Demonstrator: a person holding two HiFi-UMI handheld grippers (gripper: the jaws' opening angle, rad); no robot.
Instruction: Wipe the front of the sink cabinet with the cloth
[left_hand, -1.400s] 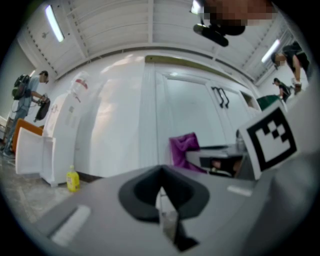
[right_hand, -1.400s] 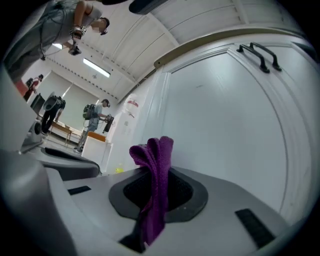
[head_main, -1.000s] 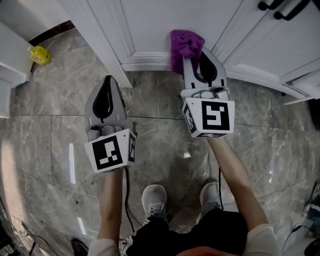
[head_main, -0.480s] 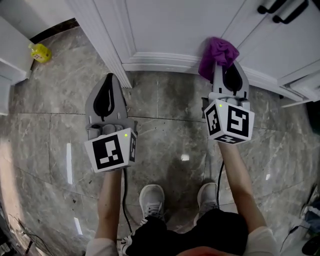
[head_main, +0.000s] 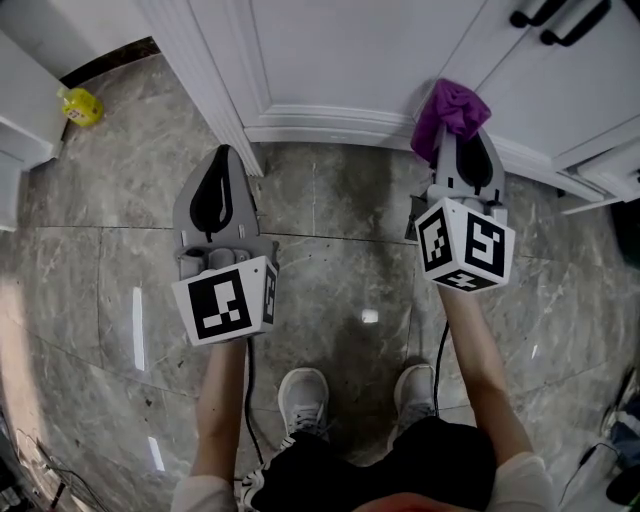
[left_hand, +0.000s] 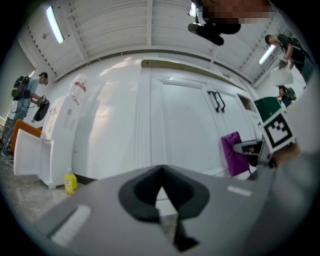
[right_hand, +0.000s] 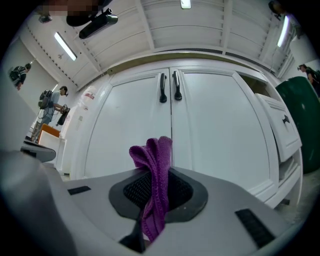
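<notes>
Well off the left corner of the sink cabinet (head_main: 340, 60), we see a small yellow bottle (head_main: 80, 107) standing on the grey marble floor (head_main: 340, 250). Nearer in, our left gripper (head_main: 222, 152) hovers low over the floor just in front of the cabinet's left corner post. Its jaws are brought together with nothing between them.

Farther right, our right gripper (head_main: 460, 135) points at the bottom of the cabinet front. Its jaws are clamped on the purple cloth (head_main: 452, 108), which bunches up past the tips and trails down between them. The cloth sits at the cabinet's base moulding (head_main: 330, 125), close to the seam where two doors meet. We cannot tell whether it actually touches the white surface. In the right gripper view, two black handles (right_hand: 169, 87) sit high on those doors, above the cloth.
</notes>
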